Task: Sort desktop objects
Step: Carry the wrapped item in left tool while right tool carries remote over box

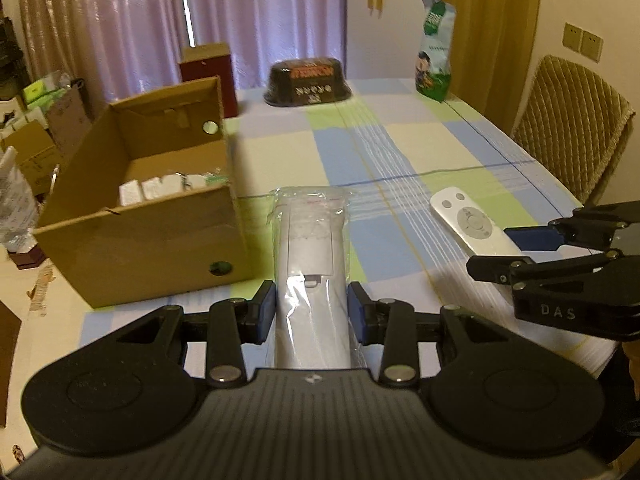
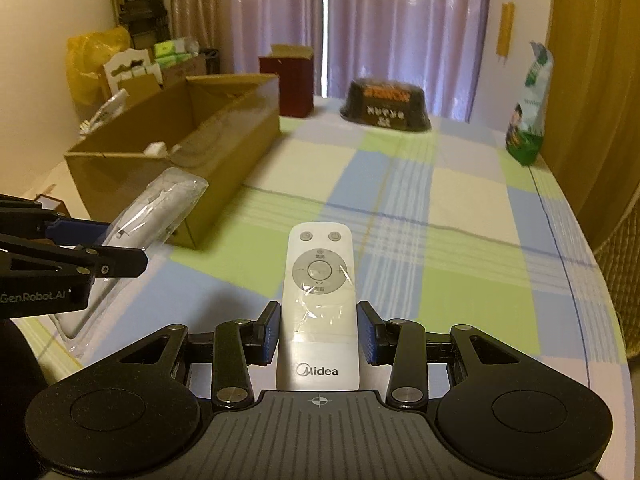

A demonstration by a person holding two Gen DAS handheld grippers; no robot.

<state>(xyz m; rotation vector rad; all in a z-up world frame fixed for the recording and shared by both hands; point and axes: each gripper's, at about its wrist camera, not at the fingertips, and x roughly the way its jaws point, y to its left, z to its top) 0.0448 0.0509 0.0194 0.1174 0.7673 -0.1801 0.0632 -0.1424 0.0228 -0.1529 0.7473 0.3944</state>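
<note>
A white remote sealed in a clear plastic bag (image 1: 310, 256) lies between the blue pads of my left gripper (image 1: 312, 312), which is shut on its sides. In the right wrist view the bagged remote (image 2: 160, 208) tilts upward beside the cardboard box (image 2: 120, 168). A white Midea remote (image 2: 319, 300) with round grey buttons sits between the pads of my right gripper (image 2: 319, 332), which is shut on its lower half. The left wrist view shows that remote (image 1: 468, 220) low over the checked tablecloth (image 1: 400, 152), its near end inside the right gripper (image 1: 516, 254).
The open cardboard box (image 1: 140, 248) at the left holds several white packets. At the far end stand a black upturned bowl pack (image 1: 308, 82), a green and white bag (image 1: 436, 52) and a dark red box (image 1: 208, 72). A quilted chair (image 1: 572, 120) is at the table's right edge.
</note>
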